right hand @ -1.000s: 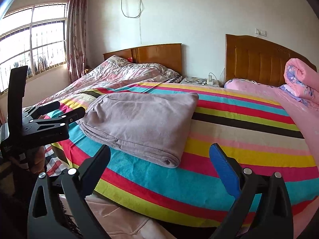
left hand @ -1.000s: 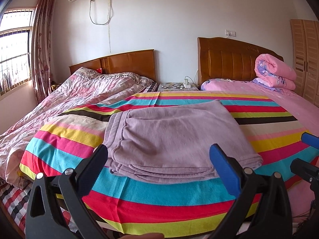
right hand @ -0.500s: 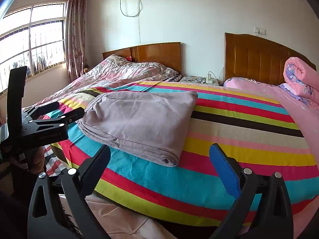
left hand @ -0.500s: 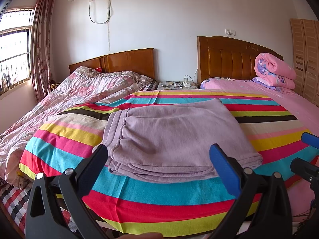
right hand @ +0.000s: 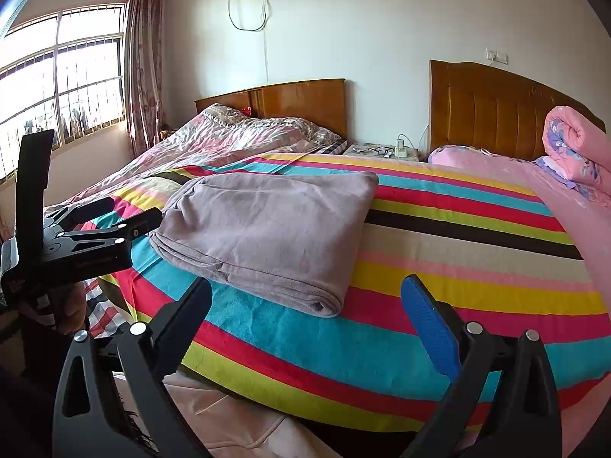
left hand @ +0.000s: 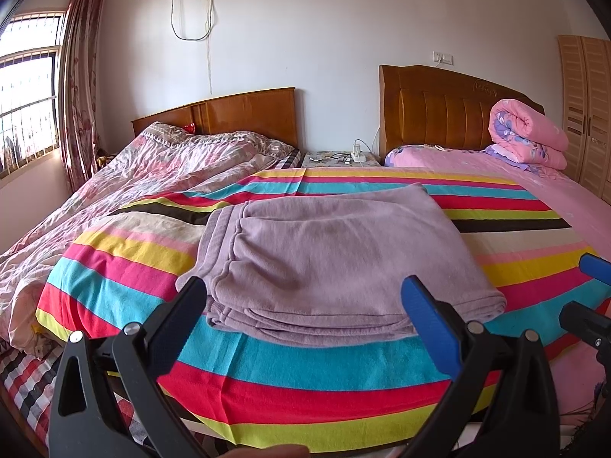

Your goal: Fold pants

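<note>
The mauve pants [left hand: 328, 259] lie folded in a flat stack on the striped blanket [left hand: 305, 374], near its front edge; they also show in the right wrist view [right hand: 263, 225]. My left gripper [left hand: 305, 290] is open and empty, held just in front of the stack's near edge. My right gripper [right hand: 307, 290] is open and empty, off the stack's right front corner. The left gripper also shows in the right wrist view [right hand: 114, 215], and the right gripper's tips show in the left wrist view [left hand: 590, 286].
A rumpled floral quilt [left hand: 133, 191] covers the left bed. A rolled pink duvet [left hand: 527, 133] sits at the right headboard. A nightstand [left hand: 340, 158] with cables stands between the headboards. A wardrobe [left hand: 588, 114] is at far right, a window [right hand: 61, 76] at left.
Both grippers have drifted slightly; the view has shifted a little. The pants have not moved and both grippers stay open.
</note>
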Demonstrator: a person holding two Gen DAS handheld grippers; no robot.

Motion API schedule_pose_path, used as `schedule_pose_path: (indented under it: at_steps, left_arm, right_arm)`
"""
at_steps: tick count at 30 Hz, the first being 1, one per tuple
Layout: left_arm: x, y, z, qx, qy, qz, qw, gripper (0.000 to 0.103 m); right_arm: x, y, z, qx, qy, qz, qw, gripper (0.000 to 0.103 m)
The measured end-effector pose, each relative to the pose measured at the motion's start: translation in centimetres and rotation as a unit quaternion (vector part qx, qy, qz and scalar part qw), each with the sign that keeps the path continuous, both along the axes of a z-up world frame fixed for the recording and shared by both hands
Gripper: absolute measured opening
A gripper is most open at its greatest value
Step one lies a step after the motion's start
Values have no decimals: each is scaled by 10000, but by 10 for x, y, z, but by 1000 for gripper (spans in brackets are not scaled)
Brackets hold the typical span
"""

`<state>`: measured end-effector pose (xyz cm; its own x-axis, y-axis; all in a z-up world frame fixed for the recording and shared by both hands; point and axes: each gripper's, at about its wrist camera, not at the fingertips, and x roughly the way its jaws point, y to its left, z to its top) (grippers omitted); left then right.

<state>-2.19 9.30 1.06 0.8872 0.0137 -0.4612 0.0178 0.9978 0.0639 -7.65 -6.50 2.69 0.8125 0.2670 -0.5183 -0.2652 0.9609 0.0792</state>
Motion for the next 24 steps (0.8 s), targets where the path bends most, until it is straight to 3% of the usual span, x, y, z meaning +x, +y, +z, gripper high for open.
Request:
schedule_pose_path:
  at_steps: [24]
  left_arm:
    - [0,0,-1,-7,21,10,10000,102]
  right_arm:
    - [-1,-1,0,6,12,-7,10000,96]
